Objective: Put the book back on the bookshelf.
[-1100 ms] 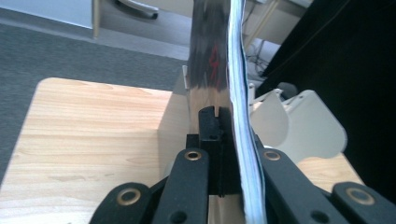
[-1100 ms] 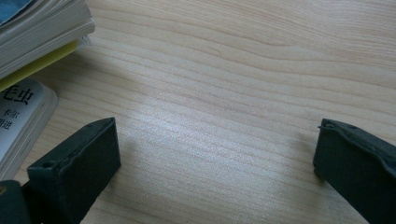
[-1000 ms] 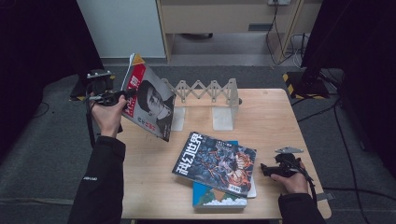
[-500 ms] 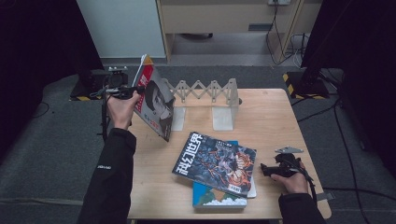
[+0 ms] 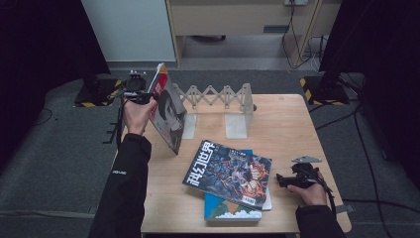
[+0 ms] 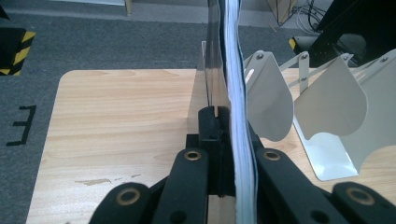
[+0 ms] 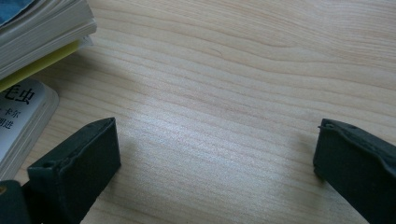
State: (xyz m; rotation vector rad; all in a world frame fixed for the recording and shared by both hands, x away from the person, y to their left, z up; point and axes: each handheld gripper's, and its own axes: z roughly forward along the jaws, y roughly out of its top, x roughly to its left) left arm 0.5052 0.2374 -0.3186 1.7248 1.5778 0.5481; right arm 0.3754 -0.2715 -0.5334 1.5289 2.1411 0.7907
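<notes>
Fingers (image 6: pixel 212 123) of the left gripper (image 5: pixel 140 95) pinch a thin red-covered magazine (image 5: pixel 167 115) on edge, upper left of the high view, its long axis tilting toward the pale metal accordion book rack (image 5: pixel 218 95) just to its right. Rack slots are partly hidden behind the pages. Lower right, the right gripper (image 5: pixel 283 179) rests spread wide on the wooden table (image 5: pixel 292 119), beside the stacked books (image 5: pixel 229 173).

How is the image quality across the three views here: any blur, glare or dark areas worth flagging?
High view: soft overall, with black surroundings either side of the lit table. Left gripper view: the magazine edge clamped in the left tool is too close and blurred; the white book rack is sharper. Right gripper view: a pale sheen on the wood between the open right tool jaws, which look soft.
</notes>
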